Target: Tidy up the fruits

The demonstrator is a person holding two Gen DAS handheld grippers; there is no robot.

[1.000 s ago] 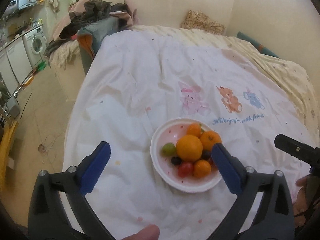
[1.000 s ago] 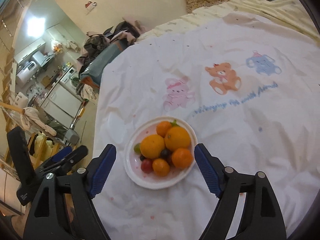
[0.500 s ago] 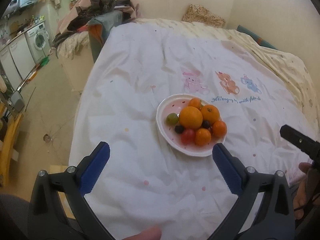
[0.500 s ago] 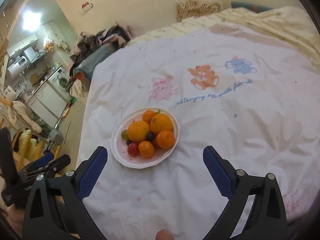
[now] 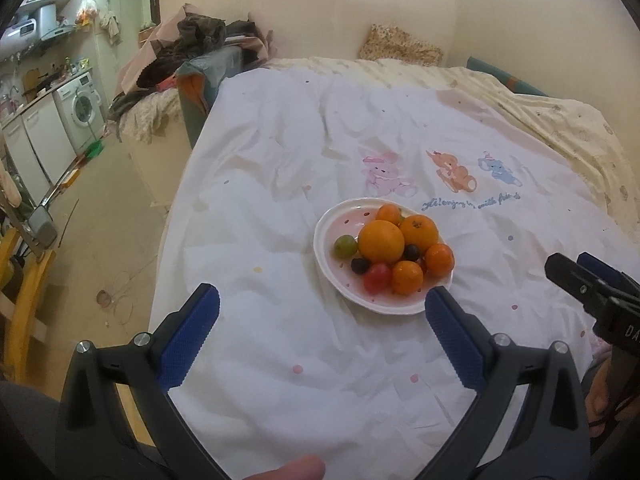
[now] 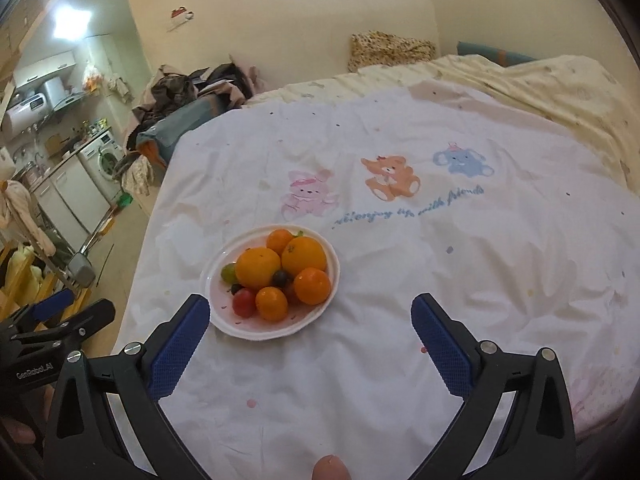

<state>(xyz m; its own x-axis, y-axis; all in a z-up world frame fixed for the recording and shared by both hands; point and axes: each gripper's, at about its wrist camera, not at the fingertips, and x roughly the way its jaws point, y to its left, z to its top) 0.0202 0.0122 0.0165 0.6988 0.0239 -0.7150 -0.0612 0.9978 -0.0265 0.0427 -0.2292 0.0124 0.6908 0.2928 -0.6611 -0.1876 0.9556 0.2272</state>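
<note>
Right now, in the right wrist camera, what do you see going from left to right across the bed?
The other gripper, the left one → green grape → big orange → pink bunny picture → orange bear picture → blue elephant picture.

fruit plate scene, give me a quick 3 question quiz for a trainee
1. True or false: the left claw is shut on an orange.
2. Multiple choice: the fruits lie A) loose on the white sheet, B) piled on the plate, C) in a basket.
3. Fill in: the green grape sits at the pile's ____ side in the left wrist view.

Key: 1 false, both it and the right claw are open and empty; 2 B; 3 left.
</note>
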